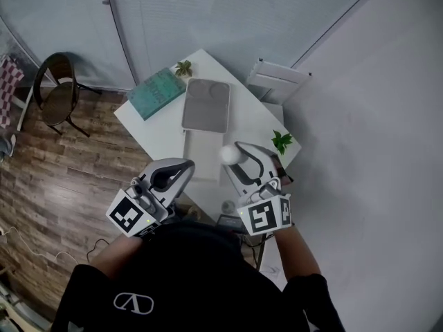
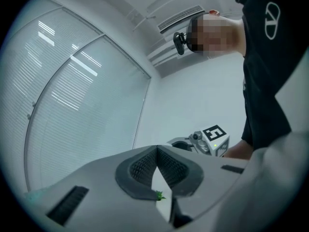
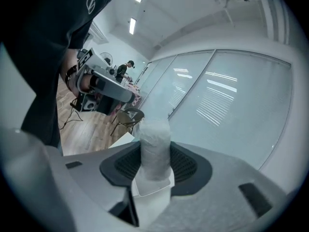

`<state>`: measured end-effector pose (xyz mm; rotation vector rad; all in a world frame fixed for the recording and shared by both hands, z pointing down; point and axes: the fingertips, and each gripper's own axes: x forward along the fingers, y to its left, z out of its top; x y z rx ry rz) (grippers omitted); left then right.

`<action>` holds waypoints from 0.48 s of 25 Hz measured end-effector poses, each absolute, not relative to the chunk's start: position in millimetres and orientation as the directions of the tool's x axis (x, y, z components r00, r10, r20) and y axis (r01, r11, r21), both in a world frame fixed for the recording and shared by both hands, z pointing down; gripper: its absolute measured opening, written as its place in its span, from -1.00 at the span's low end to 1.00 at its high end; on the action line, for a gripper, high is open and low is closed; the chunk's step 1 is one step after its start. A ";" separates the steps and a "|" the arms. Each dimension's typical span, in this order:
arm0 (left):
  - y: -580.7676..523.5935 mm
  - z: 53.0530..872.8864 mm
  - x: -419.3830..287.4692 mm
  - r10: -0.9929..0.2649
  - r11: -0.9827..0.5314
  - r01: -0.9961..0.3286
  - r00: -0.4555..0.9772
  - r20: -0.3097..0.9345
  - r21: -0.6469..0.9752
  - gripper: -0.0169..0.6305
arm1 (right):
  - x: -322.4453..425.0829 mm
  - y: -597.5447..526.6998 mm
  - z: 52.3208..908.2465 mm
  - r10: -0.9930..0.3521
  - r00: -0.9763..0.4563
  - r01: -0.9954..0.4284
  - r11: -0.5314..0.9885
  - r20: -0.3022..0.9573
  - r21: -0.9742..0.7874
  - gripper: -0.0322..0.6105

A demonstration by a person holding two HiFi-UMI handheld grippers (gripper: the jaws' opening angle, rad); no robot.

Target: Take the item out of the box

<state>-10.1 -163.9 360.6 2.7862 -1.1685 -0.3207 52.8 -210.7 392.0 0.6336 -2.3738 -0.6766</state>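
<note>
1. Gripping the white wrapped item [image 3: 154, 146], the right claw [image 1: 234, 159] holds it raised over the box [image 1: 199, 161].
2. Left claw [image 2: 157, 151]: closed, empty, beside the box.
3. Remaining, likely: carrying it clear.

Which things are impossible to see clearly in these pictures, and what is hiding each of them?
- Right gripper view: the white wrapped item; its wrapping hides what is inside.
- Head view: the table; the person's body covers its near edge.
- Left gripper view: the closed left gripper blocks the table; only a slit with a green leaf shows.
- Right gripper view: the distant person is too small.
</note>
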 end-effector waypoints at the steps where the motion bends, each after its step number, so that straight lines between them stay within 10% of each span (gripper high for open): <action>1: -165.9 358.0 -9.2 -0.710 -0.704 -0.691 0.686 -0.155 0.167 -0.93 | 56.1 -208.8 387.5 -0.579 -0.721 -0.303 0.757 0.380 0.579 -0.35; 12: -177.7 334.6 1.3 -0.674 -0.737 -0.669 0.716 -0.184 0.098 -0.93 | 77.0 -188.1 346.8 -0.656 -0.743 -0.543 0.707 0.134 0.453 -0.36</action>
